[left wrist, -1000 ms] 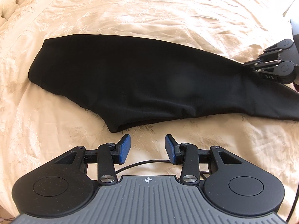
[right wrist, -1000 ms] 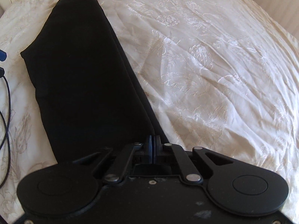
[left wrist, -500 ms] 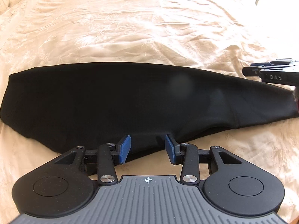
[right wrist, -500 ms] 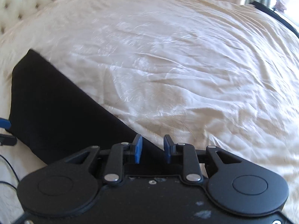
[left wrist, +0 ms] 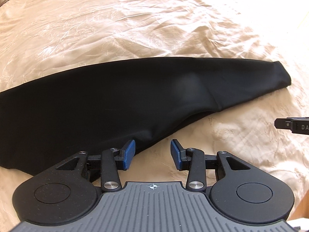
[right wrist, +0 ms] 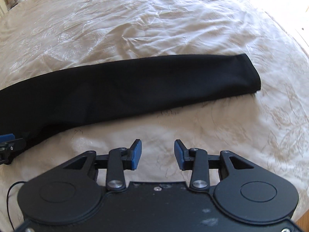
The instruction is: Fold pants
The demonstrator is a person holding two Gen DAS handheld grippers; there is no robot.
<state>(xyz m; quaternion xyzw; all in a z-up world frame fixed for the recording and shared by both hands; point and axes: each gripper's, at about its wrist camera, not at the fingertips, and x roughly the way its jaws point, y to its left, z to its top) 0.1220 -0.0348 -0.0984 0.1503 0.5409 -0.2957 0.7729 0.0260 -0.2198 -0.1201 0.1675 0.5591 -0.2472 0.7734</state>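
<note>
The black pants [left wrist: 119, 98] lie flat on the cream bedspread [left wrist: 135, 29], folded lengthwise with one leg on the other. The leg cuffs [right wrist: 249, 73] point right. My left gripper [left wrist: 152, 154] is open and empty at the near edge of the pants, its left pad just over the fabric by the crotch curve. My right gripper [right wrist: 158, 152] is open and empty above bare bedspread, a little short of the leg section [right wrist: 135, 89]. Its fingers show at the right edge of the left wrist view [left wrist: 293, 125]. The left gripper's tip shows at the left edge of the right wrist view [right wrist: 7, 141].
The embroidered cream bedspread [right wrist: 154, 19] covers the whole bed, wrinkled beyond the pants. The bed's right edge [right wrist: 301, 38] curves away near the cuffs. A thin black cable [right wrist: 9, 203] trails at the lower left of the right wrist view.
My right gripper has let go of the pants leg, opened, and pulled back toward me off the fabric. My left gripper has moved forward to the near edge of the pants, still open.
</note>
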